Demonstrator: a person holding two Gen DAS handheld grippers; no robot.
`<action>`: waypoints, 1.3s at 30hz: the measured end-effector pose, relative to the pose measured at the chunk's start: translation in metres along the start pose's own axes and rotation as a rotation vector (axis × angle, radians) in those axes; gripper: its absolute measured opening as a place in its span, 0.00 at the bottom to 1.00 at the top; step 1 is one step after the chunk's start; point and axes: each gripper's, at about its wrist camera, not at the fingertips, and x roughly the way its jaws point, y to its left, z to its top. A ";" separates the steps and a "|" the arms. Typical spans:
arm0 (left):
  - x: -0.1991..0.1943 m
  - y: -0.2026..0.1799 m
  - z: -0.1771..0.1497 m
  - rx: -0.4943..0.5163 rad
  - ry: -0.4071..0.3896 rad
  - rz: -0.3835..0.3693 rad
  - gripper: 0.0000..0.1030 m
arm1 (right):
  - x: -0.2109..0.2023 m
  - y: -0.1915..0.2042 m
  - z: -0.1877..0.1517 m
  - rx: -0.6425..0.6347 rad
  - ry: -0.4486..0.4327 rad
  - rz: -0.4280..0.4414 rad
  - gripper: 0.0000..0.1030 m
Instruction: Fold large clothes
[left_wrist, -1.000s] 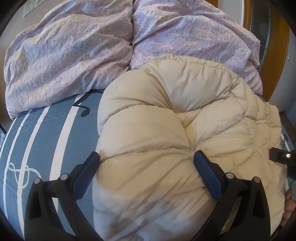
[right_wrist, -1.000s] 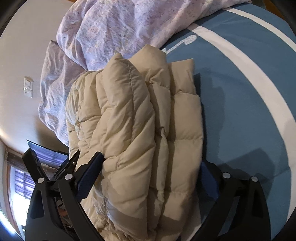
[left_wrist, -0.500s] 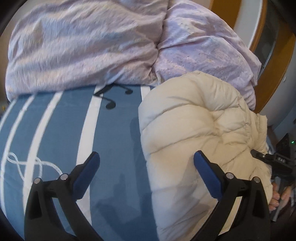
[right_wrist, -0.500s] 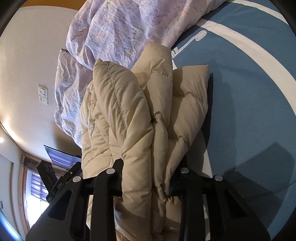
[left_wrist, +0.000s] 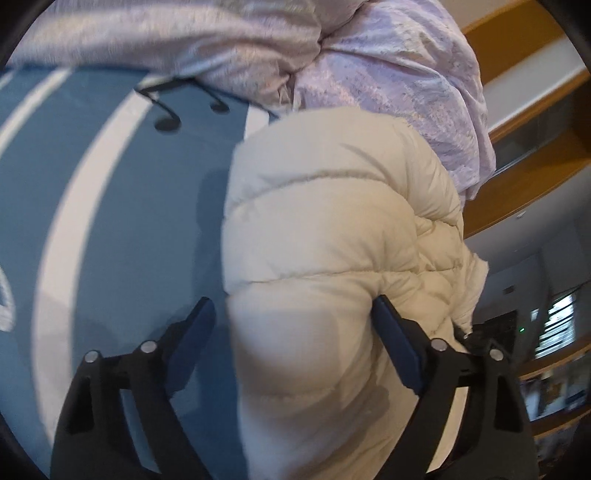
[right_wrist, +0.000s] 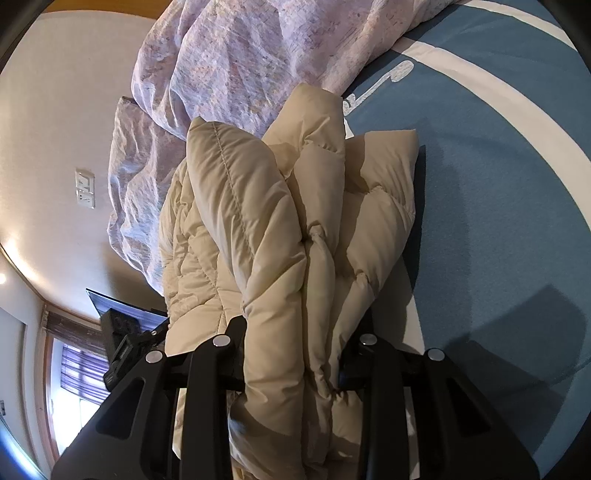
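The right hand-held gripper (right_wrist: 291, 354) points downward at a slant, its jaws drawn close and clamped on a thick fold of the cream puffer jacket (right_wrist: 273, 236). The left hand-held gripper (left_wrist: 293, 325) also tilts downward; its jaws stand wide and have just been closing, with the jacket's bulge between them, right pad touching it.

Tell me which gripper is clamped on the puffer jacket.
The right gripper: its jaws pinch the beige puffer jacket. The left gripper merely straddles it, jaws wide.

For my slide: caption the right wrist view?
Right gripper clamped on folded cream puffer jacket atop blue bedsheet.
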 end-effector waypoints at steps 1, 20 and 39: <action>0.003 0.001 0.000 -0.011 0.006 -0.013 0.81 | 0.000 -0.001 0.000 -0.001 0.000 0.004 0.30; -0.057 0.026 0.004 -0.006 -0.153 -0.080 0.30 | 0.032 0.075 0.013 -0.173 0.024 0.102 0.24; -0.079 0.085 0.026 -0.006 -0.257 0.059 0.34 | 0.123 0.107 0.020 -0.284 0.082 0.006 0.25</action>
